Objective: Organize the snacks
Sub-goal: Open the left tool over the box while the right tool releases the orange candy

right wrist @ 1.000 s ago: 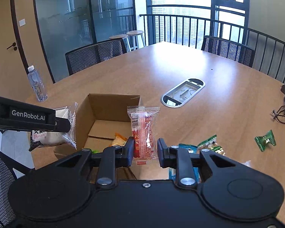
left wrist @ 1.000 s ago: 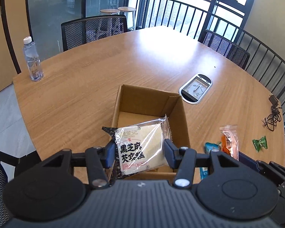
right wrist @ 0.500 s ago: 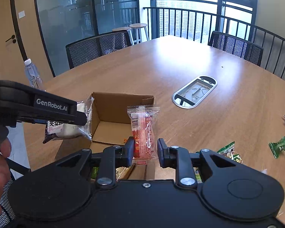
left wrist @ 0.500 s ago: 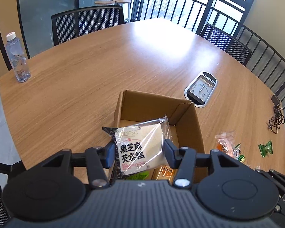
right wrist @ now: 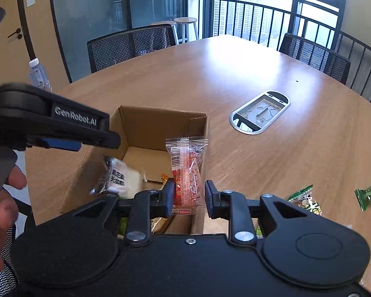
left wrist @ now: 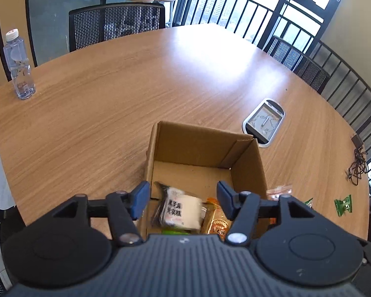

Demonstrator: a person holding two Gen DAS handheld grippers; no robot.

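Cardboard box (left wrist: pixel 205 148) stands open on the round wooden table (left wrist: pixel 136 79), near its close edge. Beyond the box a metal cable hatch (left wrist: pixel 264 121) is set into the tabletop, a water bottle (left wrist: pixel 18 65) stands upright at the far left rim, and a black cable (left wrist: pixel 357 163) lies coiled at the right edge. Mesh-backed chairs (left wrist: pixel 116 24) ring the far side, before a black railing and glass walls. On the table to the right of the box lie loose snacks: a green candy wrapper (right wrist: pixel 367 196) and a green-and-white packet (right wrist: pixel 305 201), well apart from each other.

The left gripper (left wrist: pixel 183 199) hangs above the near end of the box with its jaws opening; its blue pads touch nothing. Below and between them a white sesame cake packet (left wrist: pixel 179 210), blurred, sits inside the box, free of the pads, just beside an orange packet (left wrist: pixel 216 222) on the box floor. In the right wrist view the same cake packet (right wrist: pixel 118 180) shows tilted against the left inner wall, under the left gripper's black finger, with a person's hand (right wrist: pixel 2 212) behind it.

The right gripper (right wrist: pixel 189 196) is clamped on the lower end of a clear red snack packet (right wrist: pixel 186 173), which stands upright between the pads over the near right corner of the box, in front of its right wall.
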